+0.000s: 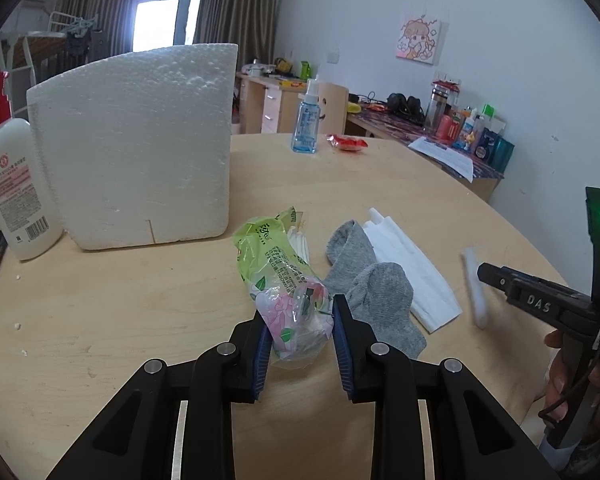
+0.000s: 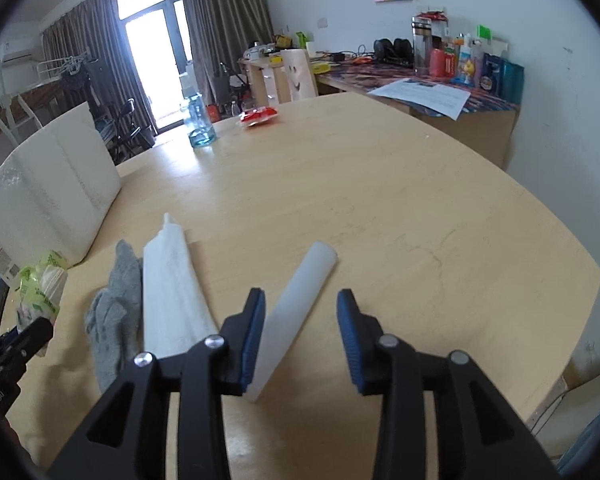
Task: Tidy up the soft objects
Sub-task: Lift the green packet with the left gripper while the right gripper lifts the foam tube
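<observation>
My right gripper [image 2: 301, 334] was open over the table [image 2: 380, 208]. A white tube [image 2: 296, 312] lay between my fingers, touching the left one. A tissue [image 2: 168, 300] and a gray sock [image 2: 116, 316] lay to the left.

Left gripper [image 1: 298, 322]: lying low over the tabletop, jaws closing on a soft packet, both blue pads [image 1: 263, 354] pressing against its sides. Right gripper [image 2: 302, 334]: jaws standing apart, pointing forward just above the tabletop, the left pad touching a white roll, the right pad clear of it. Right hand [image 1: 572, 384]: bare fingers wrapping the handle, showing at the frame's edge in the left wrist view.
</observation>
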A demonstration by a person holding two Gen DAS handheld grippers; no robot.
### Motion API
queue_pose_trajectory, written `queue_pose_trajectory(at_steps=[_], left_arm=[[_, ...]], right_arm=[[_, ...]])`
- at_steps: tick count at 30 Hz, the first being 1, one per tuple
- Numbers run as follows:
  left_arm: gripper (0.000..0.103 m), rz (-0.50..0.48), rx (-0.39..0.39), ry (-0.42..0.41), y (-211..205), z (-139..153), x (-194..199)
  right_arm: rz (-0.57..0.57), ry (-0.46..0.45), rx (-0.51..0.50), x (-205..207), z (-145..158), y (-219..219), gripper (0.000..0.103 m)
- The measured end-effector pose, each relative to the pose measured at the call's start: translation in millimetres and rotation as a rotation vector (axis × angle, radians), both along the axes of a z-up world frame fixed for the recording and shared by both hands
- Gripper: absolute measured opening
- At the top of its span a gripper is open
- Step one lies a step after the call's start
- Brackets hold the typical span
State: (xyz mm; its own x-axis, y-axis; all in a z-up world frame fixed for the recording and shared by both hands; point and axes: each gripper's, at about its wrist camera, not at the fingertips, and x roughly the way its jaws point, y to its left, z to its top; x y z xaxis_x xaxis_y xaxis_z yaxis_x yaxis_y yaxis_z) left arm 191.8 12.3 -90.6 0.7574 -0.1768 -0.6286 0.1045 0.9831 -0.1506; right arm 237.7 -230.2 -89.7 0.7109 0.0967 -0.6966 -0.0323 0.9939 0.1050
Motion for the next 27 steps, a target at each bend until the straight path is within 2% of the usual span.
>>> queue_pose_trajectory(at_steps=[7,18,27], left_arm=[[0.028,-0.005,-0.008,-0.034,8.9,4.5,-10.9],[0.026,0.047,-0.009,-0.107,28.7,14.7,-34.3],[0.026,0.085,-0.007,-0.150,37.0,18.3,-44.4]], right_arm=[[0.005,0.011,-0.013,-5.9,-3.6,11.4,0.042],[0.020,0.041,-0.062,-2.1,-10.7,29.7,0.042],[0.013,0.054,-0.046,-1.0,-12.3,31.7,0.039]])
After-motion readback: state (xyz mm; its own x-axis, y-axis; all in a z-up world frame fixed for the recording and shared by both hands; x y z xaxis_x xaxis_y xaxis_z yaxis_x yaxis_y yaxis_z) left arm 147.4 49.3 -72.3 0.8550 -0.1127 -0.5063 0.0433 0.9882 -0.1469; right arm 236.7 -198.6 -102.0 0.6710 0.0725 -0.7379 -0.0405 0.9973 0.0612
